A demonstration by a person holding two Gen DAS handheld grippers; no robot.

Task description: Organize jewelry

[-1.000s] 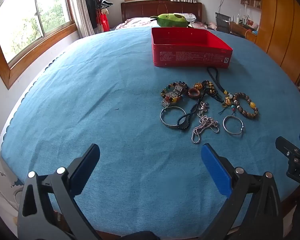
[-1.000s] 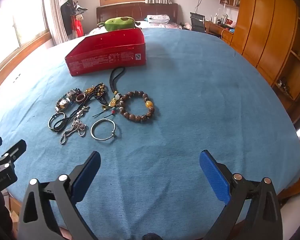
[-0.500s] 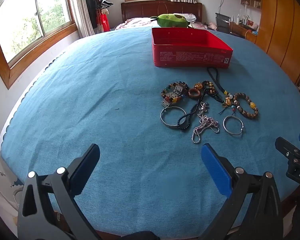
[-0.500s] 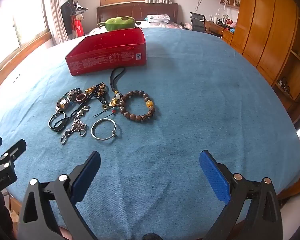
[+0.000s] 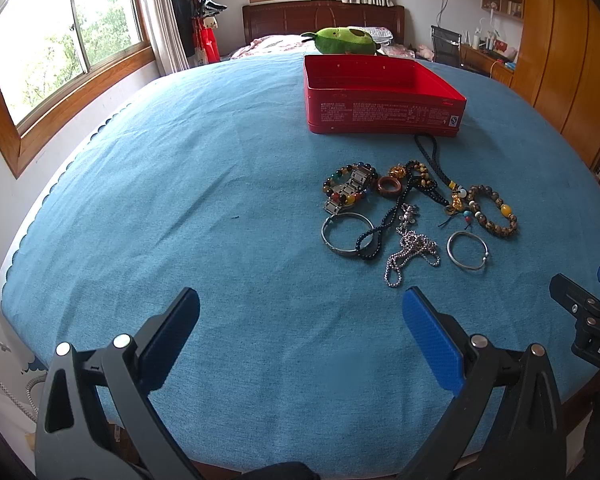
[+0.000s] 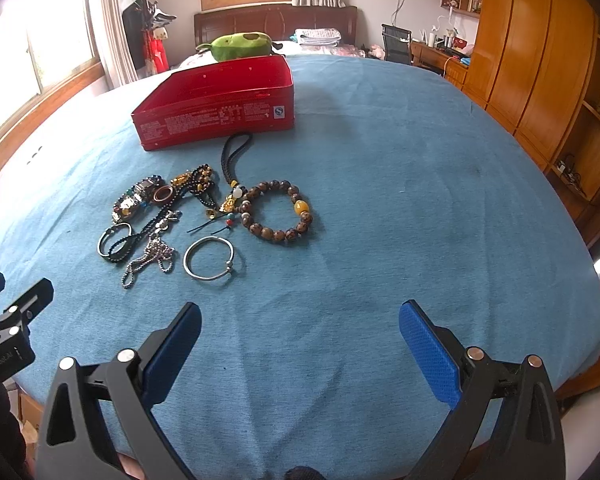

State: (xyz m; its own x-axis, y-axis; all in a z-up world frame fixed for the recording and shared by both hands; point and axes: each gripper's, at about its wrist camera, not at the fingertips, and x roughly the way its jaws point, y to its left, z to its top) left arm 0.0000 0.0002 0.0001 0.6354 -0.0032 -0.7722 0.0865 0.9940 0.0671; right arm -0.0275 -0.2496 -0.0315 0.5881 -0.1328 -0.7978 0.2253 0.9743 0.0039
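Note:
A pile of jewelry lies on the blue cloth: a brown bead bracelet [image 6: 278, 214], a thin silver bangle [image 6: 209, 258], a silver chain [image 5: 410, 250], a wide silver bangle [image 5: 346, 234], a colourful bead bracelet with a watch [image 5: 348, 192] and a black cord charm [image 6: 232, 160]. An open red tin box [image 5: 380, 96] stands just behind them, also in the right wrist view [image 6: 216, 108]. My left gripper [image 5: 300, 328] is open and empty, near the front edge, left of the pile. My right gripper [image 6: 300, 332] is open and empty, in front and right of the pile.
The blue cloth [image 5: 180, 200] covers a round table. A green plush toy [image 5: 346, 40] lies on a bed behind the box. Wooden wardrobes [image 6: 540, 60] stand to the right and a window [image 5: 60, 48] to the left.

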